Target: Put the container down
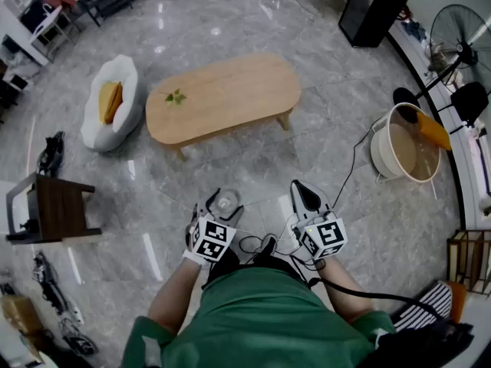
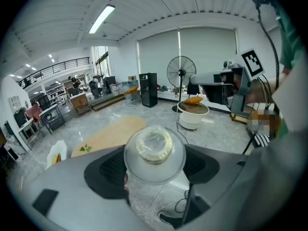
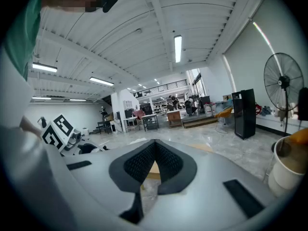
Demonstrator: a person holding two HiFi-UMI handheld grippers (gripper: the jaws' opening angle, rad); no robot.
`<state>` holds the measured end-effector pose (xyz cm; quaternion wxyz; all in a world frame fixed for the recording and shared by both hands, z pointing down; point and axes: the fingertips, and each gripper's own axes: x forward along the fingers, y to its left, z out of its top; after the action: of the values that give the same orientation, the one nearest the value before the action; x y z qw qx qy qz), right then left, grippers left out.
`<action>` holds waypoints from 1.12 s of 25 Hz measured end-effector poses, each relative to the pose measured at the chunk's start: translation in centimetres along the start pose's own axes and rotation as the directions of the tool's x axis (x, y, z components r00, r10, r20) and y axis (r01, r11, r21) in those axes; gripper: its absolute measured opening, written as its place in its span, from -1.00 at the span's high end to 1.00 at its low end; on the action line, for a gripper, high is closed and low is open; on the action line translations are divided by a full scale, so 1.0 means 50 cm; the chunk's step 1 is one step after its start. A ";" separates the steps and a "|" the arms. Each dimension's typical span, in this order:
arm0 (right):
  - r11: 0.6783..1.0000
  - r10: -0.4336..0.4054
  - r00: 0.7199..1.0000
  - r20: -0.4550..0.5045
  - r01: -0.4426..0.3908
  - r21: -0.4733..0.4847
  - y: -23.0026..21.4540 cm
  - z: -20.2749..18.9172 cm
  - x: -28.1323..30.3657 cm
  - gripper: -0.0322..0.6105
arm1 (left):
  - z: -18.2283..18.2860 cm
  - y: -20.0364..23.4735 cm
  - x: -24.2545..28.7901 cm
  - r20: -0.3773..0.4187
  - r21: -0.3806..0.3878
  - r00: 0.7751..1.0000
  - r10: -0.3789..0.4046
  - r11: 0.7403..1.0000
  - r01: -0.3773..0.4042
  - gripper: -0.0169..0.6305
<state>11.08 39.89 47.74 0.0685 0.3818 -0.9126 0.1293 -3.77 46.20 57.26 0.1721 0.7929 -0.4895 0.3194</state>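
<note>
A small clear plastic container [image 2: 154, 154] with a round lid sits between the pads of my left gripper [image 2: 155, 167], which is shut on it. In the head view the same container [image 1: 225, 202] shows at the tip of the left gripper [image 1: 221, 204], held over the grey floor in front of the person. My right gripper [image 1: 304, 195] is beside it to the right, its jaws closed together with nothing between them. In the right gripper view the dark pads [image 3: 153, 163] meet at their tips.
A long oval wooden table [image 1: 222, 96] with a small green leaf stands ahead. A white beanbag chair [image 1: 113, 102] is to its left. At the right stand a round white tub table [image 1: 405, 144] and a fan [image 1: 460, 37]. A dark wooden stool [image 1: 54, 209] is at the left.
</note>
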 end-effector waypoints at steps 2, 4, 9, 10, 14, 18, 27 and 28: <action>1.000 -0.010 1.000 0.003 0.010 0.000 0.021 0.001 0.022 0.86 | -0.018 0.025 -0.015 -0.003 -0.002 1.000 -0.003 1.000 0.003 -0.11; 1.000 -0.022 1.000 0.002 0.022 -0.009 0.043 0.003 0.043 0.86 | -0.035 0.051 -0.029 -0.003 0.004 1.000 -0.007 1.000 0.007 -0.11; 0.997 -0.066 0.998 0.010 0.066 -0.039 0.108 0.026 0.063 0.86 | -0.069 0.103 -0.068 -0.005 0.028 0.999 -0.041 0.999 0.041 -0.11; 0.996 -0.081 0.996 0.022 0.082 -0.038 0.117 0.034 0.065 0.86 | -0.068 0.116 -0.075 0.000 0.041 0.999 -0.043 0.998 0.043 -0.11; 0.989 -0.137 0.989 0.062 0.140 -0.045 0.167 0.063 0.079 0.86 | -0.072 0.174 -0.104 0.024 0.083 0.998 -0.063 0.995 0.060 -0.11; 0.979 -0.186 0.979 0.086 0.191 -0.064 0.212 0.086 0.086 0.86 | -0.085 0.213 -0.121 0.049 0.109 0.994 -0.099 0.990 0.093 -0.11; 0.963 -0.257 0.962 0.090 0.263 -0.058 0.218 0.091 0.093 0.86 | -0.079 0.254 -0.094 0.038 0.153 0.989 -0.144 0.979 0.136 -0.11; 0.963 -0.259 0.961 0.091 0.265 -0.054 0.207 0.089 0.098 0.86 | -0.073 0.256 -0.085 0.036 0.155 0.989 -0.142 0.979 0.135 -0.11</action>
<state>0.13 42.26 42.65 0.0596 0.5018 -0.8598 0.0730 -17.72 45.27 56.58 0.1214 0.8433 -0.4111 0.3242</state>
